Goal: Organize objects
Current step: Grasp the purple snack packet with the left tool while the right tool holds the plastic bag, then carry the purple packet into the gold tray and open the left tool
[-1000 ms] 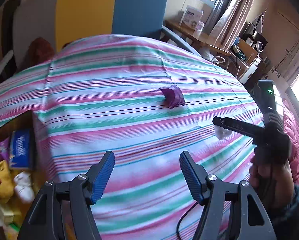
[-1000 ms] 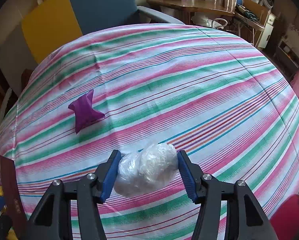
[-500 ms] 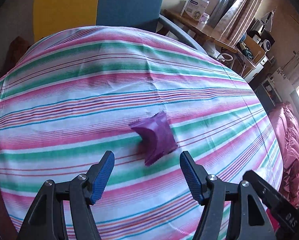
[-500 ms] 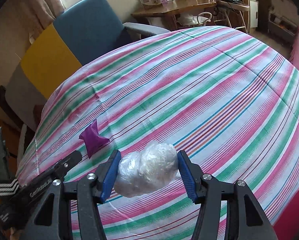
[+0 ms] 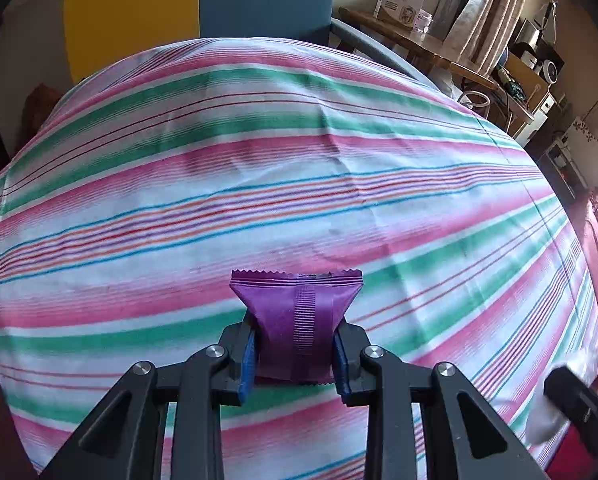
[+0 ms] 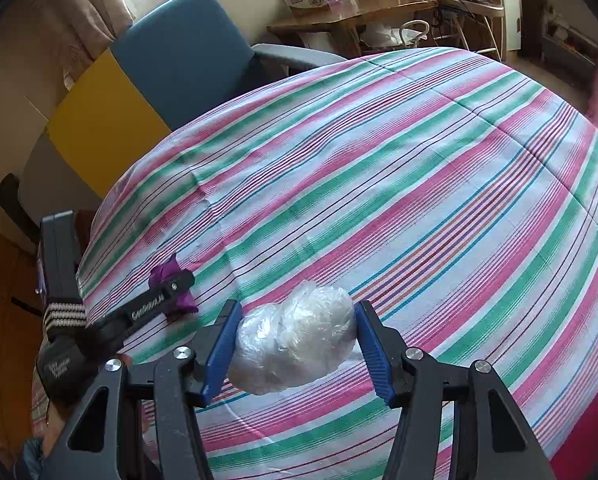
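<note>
Bedsheet: striped, one, spread under both grippers.
Left view: left gripper, wide open earlier, now clamps one purple packet just above the sheet.
Right view: right gripper grips one plastic-wrapped bundle, unchanged; packet at left.

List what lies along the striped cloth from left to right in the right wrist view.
Left claw → purple packet → clear plastic bundle in the right claw.
</note>
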Demonstrator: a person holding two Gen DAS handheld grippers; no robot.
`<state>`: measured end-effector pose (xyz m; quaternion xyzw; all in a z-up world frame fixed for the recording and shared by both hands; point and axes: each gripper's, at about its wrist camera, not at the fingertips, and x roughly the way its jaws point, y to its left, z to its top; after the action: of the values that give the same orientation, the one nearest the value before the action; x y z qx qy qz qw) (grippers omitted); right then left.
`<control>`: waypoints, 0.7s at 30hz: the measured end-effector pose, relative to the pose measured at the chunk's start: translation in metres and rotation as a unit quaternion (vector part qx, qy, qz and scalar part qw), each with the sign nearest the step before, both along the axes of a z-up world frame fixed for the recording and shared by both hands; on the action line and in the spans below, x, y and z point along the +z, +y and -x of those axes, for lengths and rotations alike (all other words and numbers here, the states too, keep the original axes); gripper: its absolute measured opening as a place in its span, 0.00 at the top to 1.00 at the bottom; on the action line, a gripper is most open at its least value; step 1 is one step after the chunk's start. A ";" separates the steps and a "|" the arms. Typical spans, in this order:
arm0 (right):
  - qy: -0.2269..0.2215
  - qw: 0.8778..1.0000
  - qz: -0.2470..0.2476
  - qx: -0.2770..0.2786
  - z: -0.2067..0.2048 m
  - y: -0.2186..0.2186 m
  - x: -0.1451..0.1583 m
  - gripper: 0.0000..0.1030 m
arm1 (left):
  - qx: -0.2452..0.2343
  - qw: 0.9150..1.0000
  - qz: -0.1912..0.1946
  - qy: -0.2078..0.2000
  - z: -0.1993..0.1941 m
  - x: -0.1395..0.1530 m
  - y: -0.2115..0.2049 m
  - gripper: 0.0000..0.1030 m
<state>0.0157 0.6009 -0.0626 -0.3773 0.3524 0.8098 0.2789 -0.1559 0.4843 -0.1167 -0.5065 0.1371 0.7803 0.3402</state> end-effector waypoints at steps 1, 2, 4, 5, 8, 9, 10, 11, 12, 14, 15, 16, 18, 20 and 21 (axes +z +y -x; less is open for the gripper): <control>-0.002 1.000 -0.002 0.004 0.001 -0.001 0.000 0.43 | 0.000 1.000 0.000 -0.001 -0.004 0.000 -0.010 0.71; -0.006 1.000 -0.002 0.009 0.003 -0.002 -0.001 0.43 | 0.000 1.000 0.000 0.000 -0.008 0.001 -0.020 0.71; -0.015 1.000 0.002 0.022 0.007 -0.005 -0.005 0.43 | -0.004 1.000 0.004 0.007 -0.024 0.002 -0.043 0.71; -0.022 0.999 0.004 0.030 0.009 -0.007 -0.008 0.43 | -0.007 1.000 0.006 0.010 -0.033 0.002 -0.056 0.71; -0.043 0.997 0.001 0.057 0.019 -0.014 -0.016 0.43 | -0.013 1.000 0.012 0.025 -0.058 0.004 -0.082 0.71; -0.049 0.997 0.001 0.067 0.022 -0.017 -0.018 0.43 | -0.016 0.999 0.012 0.029 -0.068 0.004 -0.092 0.71; -0.054 0.996 -0.002 0.078 0.025 -0.021 -0.020 0.43 | -0.016 0.999 0.011 0.031 -0.074 0.005 -0.100 0.71; -0.062 0.994 -0.008 0.091 0.029 -0.026 -0.022 0.43 | -0.016 0.999 0.010 0.032 -0.079 0.006 -0.108 0.71; -0.070 0.993 -0.015 0.097 0.033 -0.031 -0.023 0.43 | -0.017 0.999 0.011 0.032 -0.086 0.006 -0.115 0.71; -0.088 0.988 -0.032 0.122 0.040 -0.042 -0.027 0.43 | -0.022 0.999 0.012 0.041 -0.098 0.007 -0.130 0.71; -0.097 0.985 -0.038 0.136 0.045 -0.047 -0.030 0.43 | -0.024 0.999 0.010 0.045 -0.105 0.007 -0.134 0.71; -0.107 0.982 -0.043 0.150 0.049 -0.052 -0.033 0.43 | -0.025 0.999 0.009 0.047 -0.111 0.007 -0.139 0.71; -0.122 0.977 -0.050 0.168 0.052 -0.060 -0.038 0.43 | -0.024 0.999 0.005 0.048 -0.118 0.007 -0.143 0.71; -0.134 0.972 -0.059 0.181 0.056 -0.065 -0.043 0.43 | -0.025 0.998 0.002 0.053 -0.123 0.007 -0.147 0.71; -0.140 0.971 -0.063 0.185 0.057 -0.067 -0.045 0.43 | -0.025 0.998 -0.002 0.056 -0.125 0.006 -0.149 0.71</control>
<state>-0.0415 0.5336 -0.1076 -0.5273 0.1822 0.8070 0.1937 -0.0312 0.3355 -0.1104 -0.4579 0.1671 0.7990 0.3521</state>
